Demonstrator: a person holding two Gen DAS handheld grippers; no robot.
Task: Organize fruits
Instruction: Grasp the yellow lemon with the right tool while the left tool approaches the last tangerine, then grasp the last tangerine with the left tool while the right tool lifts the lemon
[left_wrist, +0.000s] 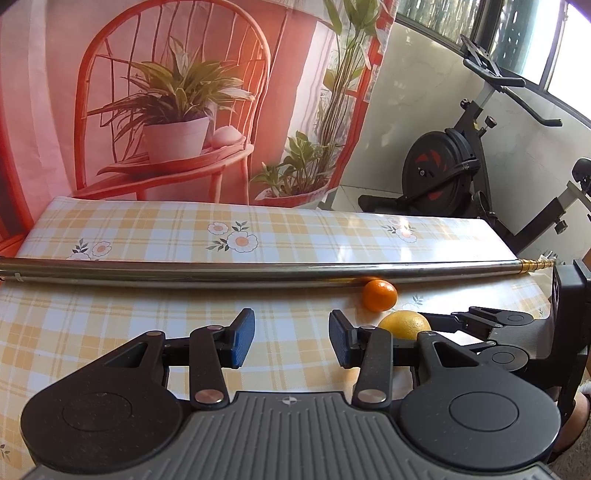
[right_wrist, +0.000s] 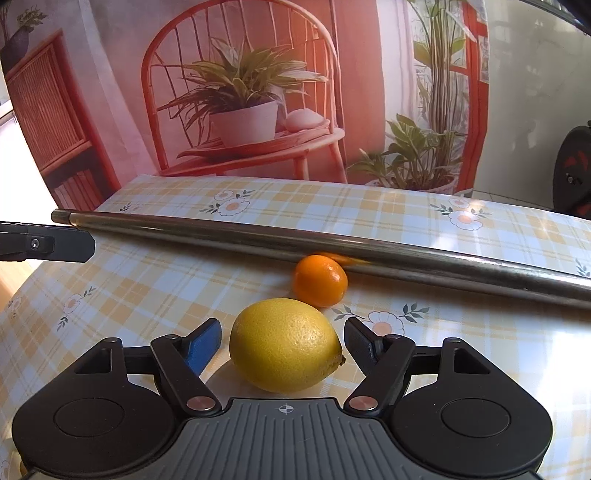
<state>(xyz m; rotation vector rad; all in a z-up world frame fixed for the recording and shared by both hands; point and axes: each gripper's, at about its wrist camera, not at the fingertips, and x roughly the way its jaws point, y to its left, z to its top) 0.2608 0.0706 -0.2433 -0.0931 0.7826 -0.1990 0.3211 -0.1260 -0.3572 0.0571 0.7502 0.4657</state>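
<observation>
A yellow lemon (right_wrist: 284, 345) lies on the checked tablecloth between the open fingers of my right gripper (right_wrist: 282, 341); the pads stand beside it with small gaps. A small orange (right_wrist: 320, 280) rests just beyond it against a metal rod (right_wrist: 258, 242). In the left wrist view the orange (left_wrist: 379, 295) and the lemon (left_wrist: 404, 324) sit to the right of my left gripper (left_wrist: 291, 341), which is open and empty above the cloth. The right gripper (left_wrist: 491, 328) reaches in from the right around the lemon.
The long metal rod (left_wrist: 221, 271) lies across the table (left_wrist: 147, 229) from left to right. A printed backdrop of a chair and plants hangs behind. An exercise bike (left_wrist: 454, 162) stands off the table's right side. The left gripper's finger (right_wrist: 48, 245) shows at the left edge.
</observation>
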